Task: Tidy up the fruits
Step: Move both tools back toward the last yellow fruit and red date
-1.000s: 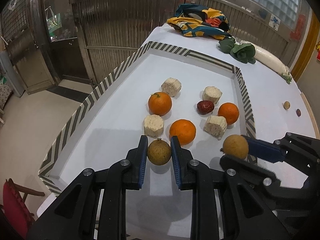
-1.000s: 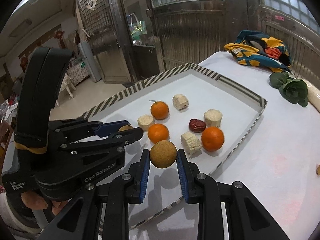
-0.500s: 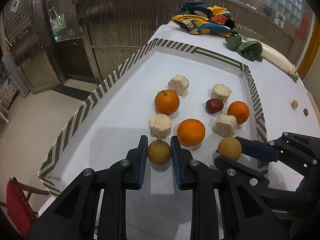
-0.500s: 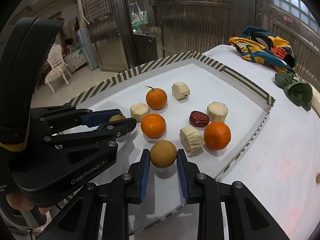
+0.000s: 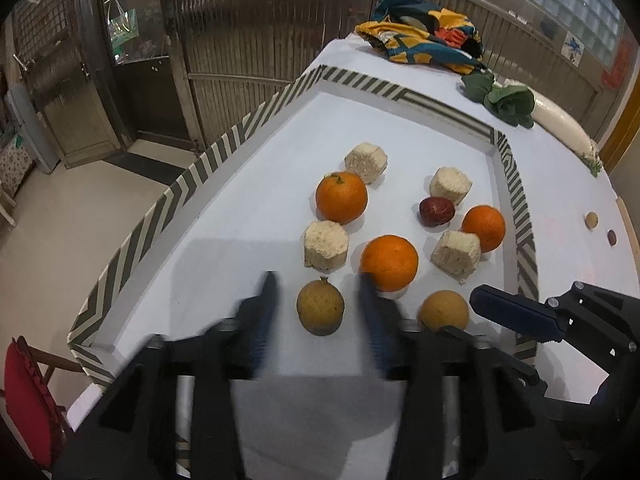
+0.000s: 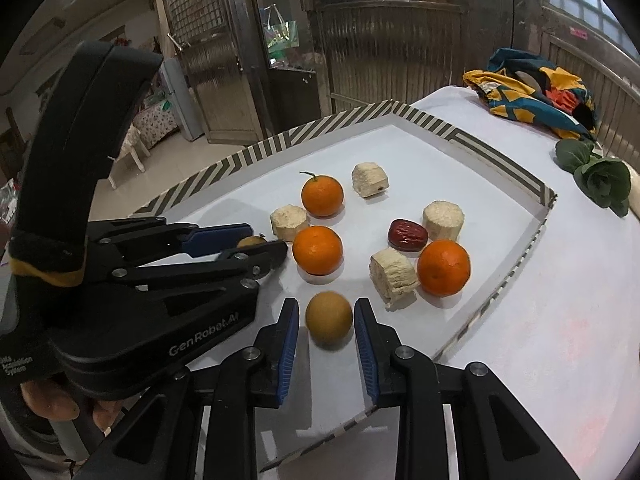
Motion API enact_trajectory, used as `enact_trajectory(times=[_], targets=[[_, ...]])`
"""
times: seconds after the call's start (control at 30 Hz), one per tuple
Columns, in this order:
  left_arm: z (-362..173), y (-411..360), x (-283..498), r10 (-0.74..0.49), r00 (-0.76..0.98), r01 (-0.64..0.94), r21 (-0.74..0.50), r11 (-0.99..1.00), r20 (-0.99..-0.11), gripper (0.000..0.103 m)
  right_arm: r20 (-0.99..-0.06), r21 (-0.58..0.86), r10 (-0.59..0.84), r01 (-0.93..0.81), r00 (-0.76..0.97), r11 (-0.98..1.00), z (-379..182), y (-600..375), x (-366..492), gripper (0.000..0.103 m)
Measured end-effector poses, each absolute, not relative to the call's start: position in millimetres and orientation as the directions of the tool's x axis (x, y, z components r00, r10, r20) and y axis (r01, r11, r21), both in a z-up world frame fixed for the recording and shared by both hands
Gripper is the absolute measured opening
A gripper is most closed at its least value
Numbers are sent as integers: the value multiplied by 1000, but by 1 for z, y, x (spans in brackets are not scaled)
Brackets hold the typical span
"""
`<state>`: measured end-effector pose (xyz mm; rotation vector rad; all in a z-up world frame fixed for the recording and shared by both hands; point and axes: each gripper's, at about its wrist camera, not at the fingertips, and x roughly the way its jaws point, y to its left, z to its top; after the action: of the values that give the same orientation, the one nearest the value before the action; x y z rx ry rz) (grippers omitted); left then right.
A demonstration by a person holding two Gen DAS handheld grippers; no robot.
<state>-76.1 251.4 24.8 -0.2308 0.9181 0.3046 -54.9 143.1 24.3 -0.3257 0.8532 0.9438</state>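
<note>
A white tray with a striped rim (image 5: 256, 120) (image 6: 496, 160) holds three oranges, several pale corn pieces, a red date (image 5: 436, 211) (image 6: 407, 234) and two brown round fruits. My left gripper (image 5: 318, 312) is open, its blurred jaws either side of one brown fruit (image 5: 320, 309) that rests on the tray. My right gripper (image 6: 326, 326) is open around the other brown fruit (image 6: 329, 319) (image 5: 444, 311), which also rests on the tray. The nearest orange (image 5: 389, 263) (image 6: 317, 250) lies just beyond both.
On the table beyond the tray lie a colourful cloth (image 5: 420, 40), leafy greens (image 5: 504, 100) and a white radish (image 5: 560, 124). Two small fruits (image 5: 591, 219) sit on the table at right. A red chair (image 5: 24, 400) stands at lower left.
Both grippers lowered their brown fruits onto the tray near its front edge and opened their jaws. The fruits now sit free between the fingers.
</note>
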Motion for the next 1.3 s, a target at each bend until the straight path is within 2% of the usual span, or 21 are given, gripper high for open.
enact_trajectory(times=[0.07,0.43,1.03,1.3], targets=[[30,250,-78,154,586,-353,-80,932,-795,62,-749,119,587,-810,307,575,29,138,-56,27],[57,203,-69,109,645,-278,-99,955,-756,62,-692,130,596,-742,407,658,56,80,-53,28],[52,51,-16,-51,620,-2,-66,998,-783,62,-729,87,401,-506,555,858,36,-80,-12,28],[41,7,25,-131,571,75,-107,991,-810,62,-748,81,297,-362,593,929,23,-174,22,28]])
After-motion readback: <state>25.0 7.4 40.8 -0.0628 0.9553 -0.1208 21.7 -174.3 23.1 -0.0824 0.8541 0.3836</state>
